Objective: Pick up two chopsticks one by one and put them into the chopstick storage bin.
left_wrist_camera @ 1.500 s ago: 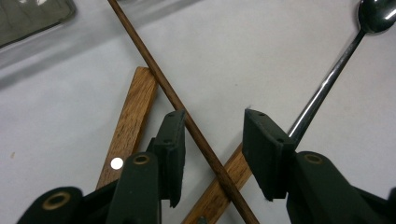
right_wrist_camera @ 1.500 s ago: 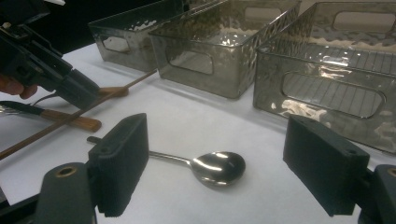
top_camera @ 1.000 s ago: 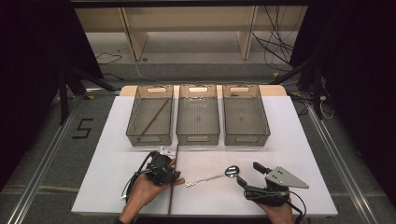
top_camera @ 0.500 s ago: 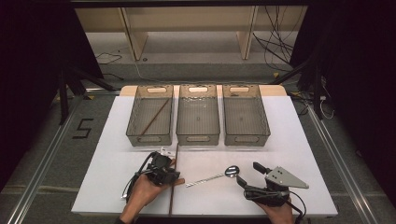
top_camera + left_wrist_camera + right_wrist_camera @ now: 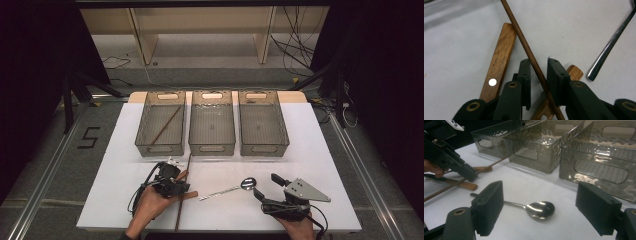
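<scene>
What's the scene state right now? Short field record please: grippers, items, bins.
left gripper: jaws have just been closing around the wooden chopstick, narrow gaps remain
right gripper: open, holds nothing
metal spoon: on the white table, ahead of the right gripper
wooden handles: two, lying under the chopstick
bins: three in a row; the left one holds a second chopstick

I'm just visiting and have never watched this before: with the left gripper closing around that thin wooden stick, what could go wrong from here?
The left gripper has just been closing around the thin dark wooden stick, but gaps remain, so the stick may slip or roll. The stick crosses two flat brown wooden handles beneath the gripper, so a handle might get pinched or dragged too. The long stick could swing into the shiny metal spoon.
</scene>
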{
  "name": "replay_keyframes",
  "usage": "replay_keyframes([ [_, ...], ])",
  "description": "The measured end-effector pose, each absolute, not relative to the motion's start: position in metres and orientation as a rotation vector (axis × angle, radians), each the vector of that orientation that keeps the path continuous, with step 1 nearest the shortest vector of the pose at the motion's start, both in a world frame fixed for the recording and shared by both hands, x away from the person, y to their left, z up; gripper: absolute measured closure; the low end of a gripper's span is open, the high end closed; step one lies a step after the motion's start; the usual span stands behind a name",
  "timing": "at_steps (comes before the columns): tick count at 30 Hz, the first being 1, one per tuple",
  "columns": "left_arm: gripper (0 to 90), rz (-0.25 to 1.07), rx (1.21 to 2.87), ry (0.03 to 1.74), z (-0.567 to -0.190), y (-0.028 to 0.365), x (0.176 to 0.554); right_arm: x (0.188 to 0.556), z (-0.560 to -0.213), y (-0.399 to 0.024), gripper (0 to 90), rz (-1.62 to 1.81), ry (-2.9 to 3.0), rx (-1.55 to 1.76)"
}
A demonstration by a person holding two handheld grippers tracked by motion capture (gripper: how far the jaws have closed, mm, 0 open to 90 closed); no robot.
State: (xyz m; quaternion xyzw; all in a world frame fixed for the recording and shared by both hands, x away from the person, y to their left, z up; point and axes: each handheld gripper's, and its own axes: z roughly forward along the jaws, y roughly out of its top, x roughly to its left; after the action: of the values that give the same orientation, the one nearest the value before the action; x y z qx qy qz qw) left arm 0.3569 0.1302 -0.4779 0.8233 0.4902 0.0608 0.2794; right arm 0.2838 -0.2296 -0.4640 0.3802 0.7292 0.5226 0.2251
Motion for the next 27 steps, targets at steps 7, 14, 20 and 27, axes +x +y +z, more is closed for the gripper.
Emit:
replay_keyframes([
  [7,78.7,0.122,2.212,1.312,-0.4774,0.1342,0.3566,0.2839,-0.4641,-0.2294,23.2,1.440,2.013,1.048],
  [14,83.9,0.162,2.237,1.306,-0.4780,0.1309,0.3546,0.2839,-0.4642,-0.2295,23.2,1.440,2.013,1.048],
  [20,84.7,0.167,2.236,1.301,-0.4776,0.1300,0.3539,0.2838,-0.4642,-0.2295,23.2,1.439,2.014,1.047],
  [27,85.0,0.178,2.236,1.279,-0.4753,0.1327,0.3542,0.2839,-0.4642,-0.2296,23.2,1.438,2.013,1.048],
])
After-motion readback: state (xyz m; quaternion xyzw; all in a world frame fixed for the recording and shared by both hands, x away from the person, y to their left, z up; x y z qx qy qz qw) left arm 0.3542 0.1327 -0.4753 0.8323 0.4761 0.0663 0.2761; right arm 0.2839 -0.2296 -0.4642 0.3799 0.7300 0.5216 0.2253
